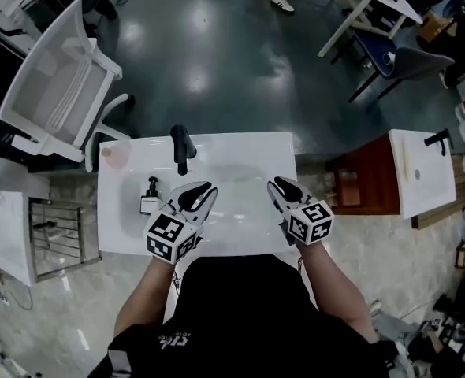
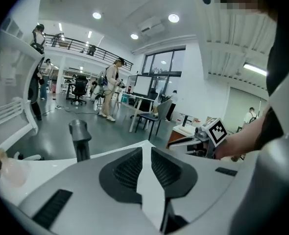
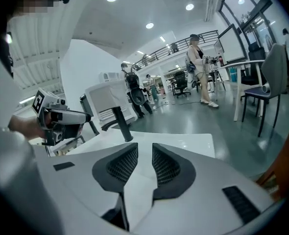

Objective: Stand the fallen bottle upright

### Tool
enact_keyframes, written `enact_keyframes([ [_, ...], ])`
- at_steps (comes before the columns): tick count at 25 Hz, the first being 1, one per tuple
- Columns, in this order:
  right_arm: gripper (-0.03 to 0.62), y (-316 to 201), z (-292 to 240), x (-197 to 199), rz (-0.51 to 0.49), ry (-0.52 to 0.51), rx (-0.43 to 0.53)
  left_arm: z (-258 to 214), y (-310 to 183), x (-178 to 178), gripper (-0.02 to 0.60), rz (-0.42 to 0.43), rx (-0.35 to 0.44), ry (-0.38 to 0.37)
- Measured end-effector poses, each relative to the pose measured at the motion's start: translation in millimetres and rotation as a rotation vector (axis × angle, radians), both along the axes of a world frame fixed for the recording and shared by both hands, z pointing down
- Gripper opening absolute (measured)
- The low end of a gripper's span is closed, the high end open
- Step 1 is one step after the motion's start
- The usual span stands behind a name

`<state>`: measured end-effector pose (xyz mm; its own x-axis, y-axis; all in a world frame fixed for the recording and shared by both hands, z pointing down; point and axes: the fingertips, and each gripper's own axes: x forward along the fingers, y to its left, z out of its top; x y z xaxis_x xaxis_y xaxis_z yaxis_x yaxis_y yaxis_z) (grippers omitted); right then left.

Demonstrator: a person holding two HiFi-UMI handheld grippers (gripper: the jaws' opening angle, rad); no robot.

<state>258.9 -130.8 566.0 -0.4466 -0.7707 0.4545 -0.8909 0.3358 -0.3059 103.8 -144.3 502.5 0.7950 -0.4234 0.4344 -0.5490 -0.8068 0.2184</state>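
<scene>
A small bottle (image 1: pixel 149 198) with a black pump top and a dark label rests at the left of the white sink counter (image 1: pixel 240 150). It looks upright, its pump end pointing away from me, though I cannot be sure. Neither gripper view shows it. My left gripper (image 1: pixel 207 189) hovers just to the right of it, apart from it. Its jaws stand a little apart with nothing between them (image 2: pixel 145 153). My right gripper (image 1: pixel 277 184) hangs over the right side of the basin, also slightly open and empty (image 3: pixel 144 153).
A black faucet (image 1: pixel 181 144) rises at the back of the basin (image 1: pixel 232 181). A pinkish cup (image 1: pixel 114 156) sits at the far left corner. Around the counter stand a white office chair (image 1: pixel 55 85), a wire rack (image 1: pixel 55 235) and a wooden cabinet (image 1: pixel 370 176).
</scene>
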Motion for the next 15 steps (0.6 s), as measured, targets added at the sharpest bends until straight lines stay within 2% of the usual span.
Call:
enact_keyframes([
  [4,0.098,-11,6,-43,-0.145,-0.056,0.012,14,19,-34,0.066,-0.133,-0.020,-0.055],
  [9,0.097,-14,21,-133,-0.339,-0.133,-0.024,31,26,-109,0.064,-0.304,-0.050,-0.161],
  [12,0.097,-4,34,-181,-0.376,-0.135,-0.073,36,20,-150,0.065,-0.326,-0.045,-0.172],
  [15,0.097,-11,51,-222,-0.342,-0.125,-0.148,51,-4,-192,0.064,-0.307,-0.029,-0.187],
])
